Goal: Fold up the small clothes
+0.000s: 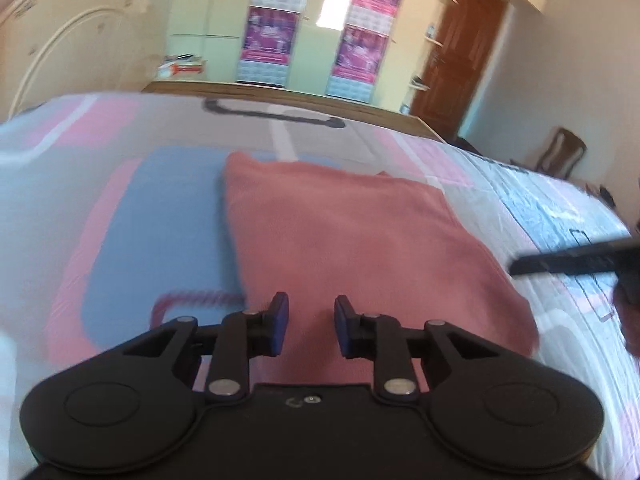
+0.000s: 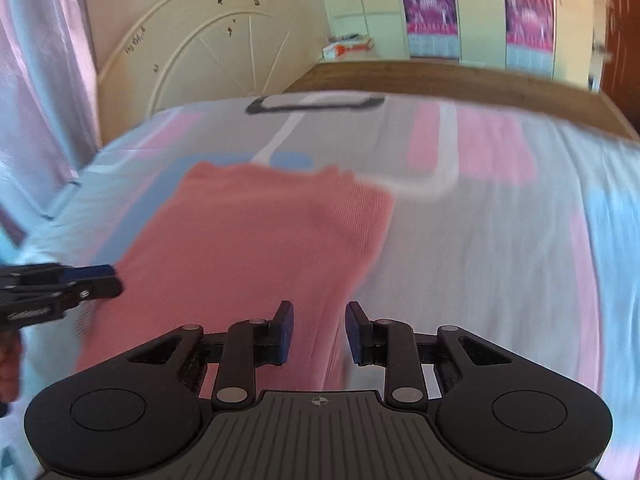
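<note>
A salmon-pink garment lies flat on the bed, folded into a rough rectangle; it also shows in the right wrist view. My left gripper is open and empty, hovering over the garment's near left edge. My right gripper is open and empty over the garment's near right edge. The right gripper shows in the left wrist view at the far right, and the left gripper shows in the right wrist view at the far left. Both views are motion-blurred.
The bed sheet is white with pink and blue blocks. A cream headboard stands at the left, a wooden bed edge at the far side. Wardrobes with pink posters, a brown door and a chair lie beyond.
</note>
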The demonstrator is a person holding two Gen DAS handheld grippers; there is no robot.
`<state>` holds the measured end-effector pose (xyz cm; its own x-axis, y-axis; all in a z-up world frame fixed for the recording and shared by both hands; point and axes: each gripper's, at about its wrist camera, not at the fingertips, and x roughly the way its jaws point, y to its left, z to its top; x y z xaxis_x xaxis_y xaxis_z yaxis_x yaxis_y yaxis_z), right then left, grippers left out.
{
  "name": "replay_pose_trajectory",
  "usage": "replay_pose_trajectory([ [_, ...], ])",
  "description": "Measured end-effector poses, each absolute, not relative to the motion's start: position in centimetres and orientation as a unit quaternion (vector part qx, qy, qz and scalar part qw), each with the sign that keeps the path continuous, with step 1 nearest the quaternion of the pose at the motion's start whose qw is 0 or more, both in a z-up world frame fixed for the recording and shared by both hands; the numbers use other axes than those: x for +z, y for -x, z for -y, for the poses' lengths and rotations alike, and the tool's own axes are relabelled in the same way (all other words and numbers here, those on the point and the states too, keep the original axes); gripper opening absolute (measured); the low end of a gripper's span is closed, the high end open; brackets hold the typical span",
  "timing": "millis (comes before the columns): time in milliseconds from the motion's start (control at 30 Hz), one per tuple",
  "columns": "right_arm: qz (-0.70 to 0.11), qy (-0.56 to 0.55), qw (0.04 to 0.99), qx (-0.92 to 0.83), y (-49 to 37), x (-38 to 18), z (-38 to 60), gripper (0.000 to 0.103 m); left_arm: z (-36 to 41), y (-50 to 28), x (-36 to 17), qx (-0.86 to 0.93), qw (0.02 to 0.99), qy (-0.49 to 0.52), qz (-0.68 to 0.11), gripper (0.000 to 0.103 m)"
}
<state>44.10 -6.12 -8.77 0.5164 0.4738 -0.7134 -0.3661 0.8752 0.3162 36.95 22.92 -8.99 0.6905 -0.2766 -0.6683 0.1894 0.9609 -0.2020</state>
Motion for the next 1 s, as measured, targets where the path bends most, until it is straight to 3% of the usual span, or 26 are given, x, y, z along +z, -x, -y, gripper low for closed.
replay_pose_trajectory([
  [233,-0.485,-0.107,0.833,0.242,-41.0,-11.6,5.9,0.028,-23.7,-34.1,-11.1,-0.098,0.902,0.073,-0.413,0.023],
  [267,-0.484,-0.109,0.832,0.246,-41.4,-12.0,5.7,0.019,-23.8,-34.1,-11.3,-0.098,0.901,0.076,-0.417,0.024],
  [300,-0.479,-0.107,0.833,0.256,-41.7,-12.0,5.5,0.002,-23.9,-34.0,-11.1,-0.098,0.9,0.083,-0.417,0.021],
  [567,-0.469,0.006,0.855,0.224,-40.8,-12.2,5.0,0.002,-23.5,-32.1,-11.2,-0.099,0.89,0.058,-0.442,0.02],
  [667,-0.458,0.045,0.863,0.208,-39.4,-11.3,4.2,0.002,-23.8,-30.8,-8.6,-0.1,0.908,0.067,-0.401,0.018],
  [833,-0.4,0.069,0.889,0.213,-36.9,-8.4,2.8,0.002,-22.3,-31.0,-8.6,-0.118,0.906,0.063,-0.402,0.019],
  [1000,-0.442,0.088,0.865,0.221,-36.5,-12.9,2.4,0.003,-20.6,-31.6,-11.7,-0.094,0.898,0.054,-0.427,0.021],
])
